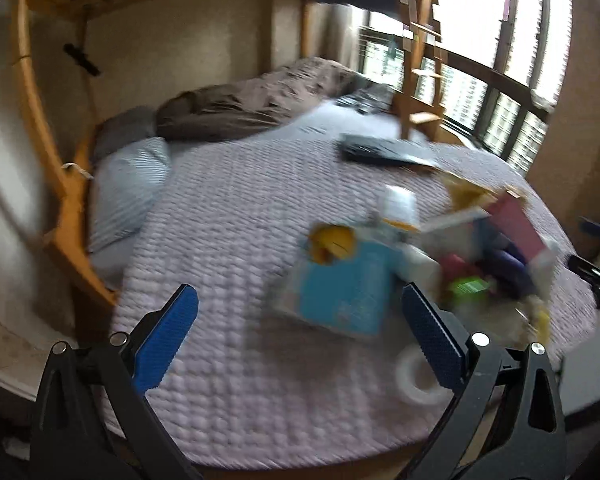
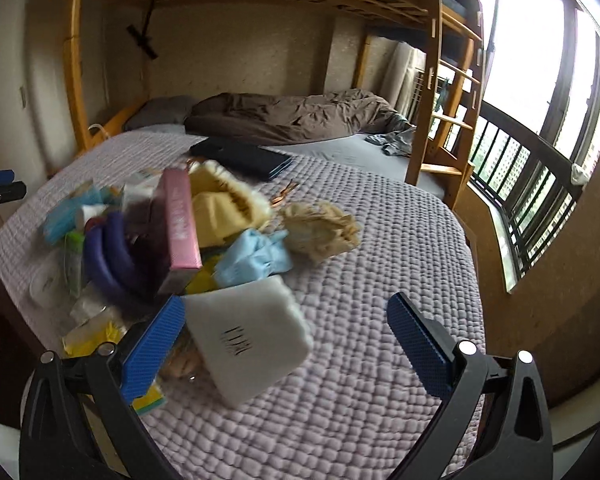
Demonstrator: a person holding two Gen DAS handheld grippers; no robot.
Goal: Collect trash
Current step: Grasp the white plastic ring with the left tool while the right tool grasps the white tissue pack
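Blue fingers wide apart, holding nothing.
Left gripper (image 1: pixel 300 312) and right gripper (image 2: pixel 285 322) hang over trash pile (image 2: pixel 171 236) on the bed (image 2: pixel 380 264).

quilted bed (image 2: pixel 380 240): trash pile (image 2: pixel 171 240), dark flat case (image 2: pixel 241 157).

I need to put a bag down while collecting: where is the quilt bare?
Bare quilt lies between the striped pillow and the trash pile, and between the crumpled paper and the ladder. The pile itself is crowded.
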